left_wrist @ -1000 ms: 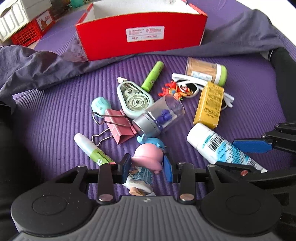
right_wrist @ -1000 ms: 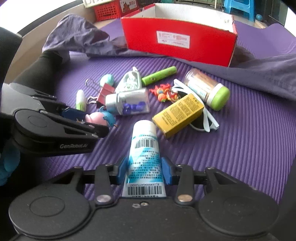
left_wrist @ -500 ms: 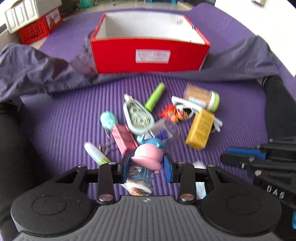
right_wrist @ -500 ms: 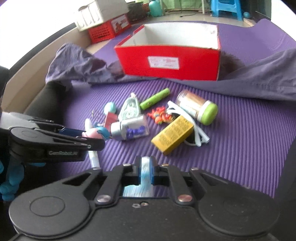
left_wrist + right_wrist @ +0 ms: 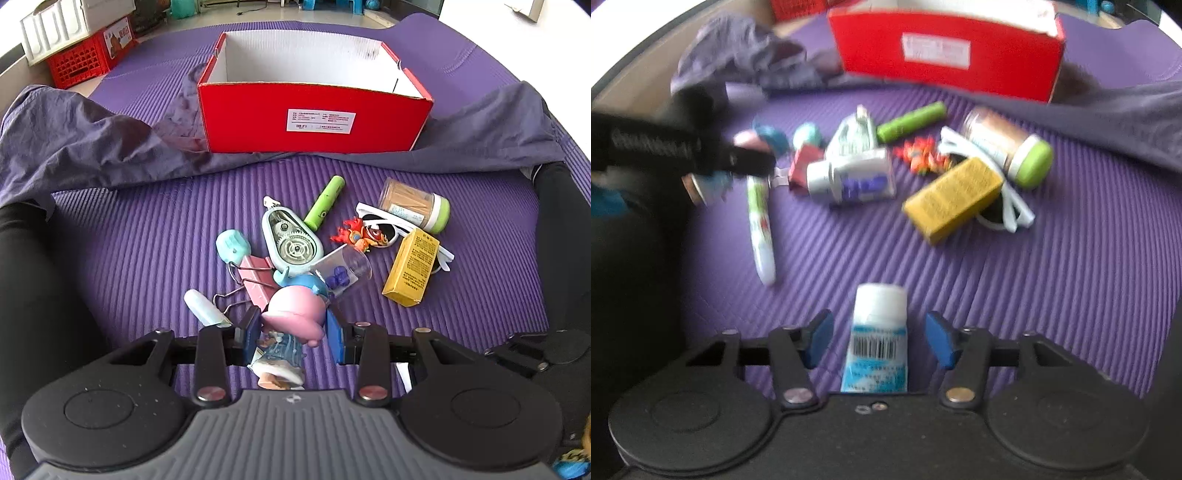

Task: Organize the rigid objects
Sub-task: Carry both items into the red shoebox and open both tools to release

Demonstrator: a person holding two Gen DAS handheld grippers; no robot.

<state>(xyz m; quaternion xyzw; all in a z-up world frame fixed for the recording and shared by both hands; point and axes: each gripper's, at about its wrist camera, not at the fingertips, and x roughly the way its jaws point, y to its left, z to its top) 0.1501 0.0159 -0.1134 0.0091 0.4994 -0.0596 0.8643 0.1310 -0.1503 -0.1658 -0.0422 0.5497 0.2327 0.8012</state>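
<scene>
Up close, the left gripper (image 5: 291,328) pinches a small figurine (image 5: 290,332) between its blue pads: a wide pink hat above, a blue patterned body and pale feet below, held clear of the purple mat (image 5: 147,236). The right gripper (image 5: 879,338) is spread wide, its pads standing apart from a white-and-blue tube (image 5: 877,343) with a barcode that lies on the mat between them, cap pointing away.

Farther back sits the red box (image 5: 314,122), open at the top, with a white label on its near wall; the white inside that shows holds nothing. It rests on a rumpled grey cloth (image 5: 92,147).

Between box and grippers lies a loose cluster: a clear jar (image 5: 343,273) on its side with blue pieces inside, a capped jar with a green lid (image 5: 413,205) filled with tan sticks, a yellow carton (image 5: 412,271), a green marker (image 5: 325,206), a teal correction-tape dispenser (image 5: 291,240), pink binder clips (image 5: 255,280), an orange toy (image 5: 360,234) and white sunglasses (image 5: 399,230).
</scene>
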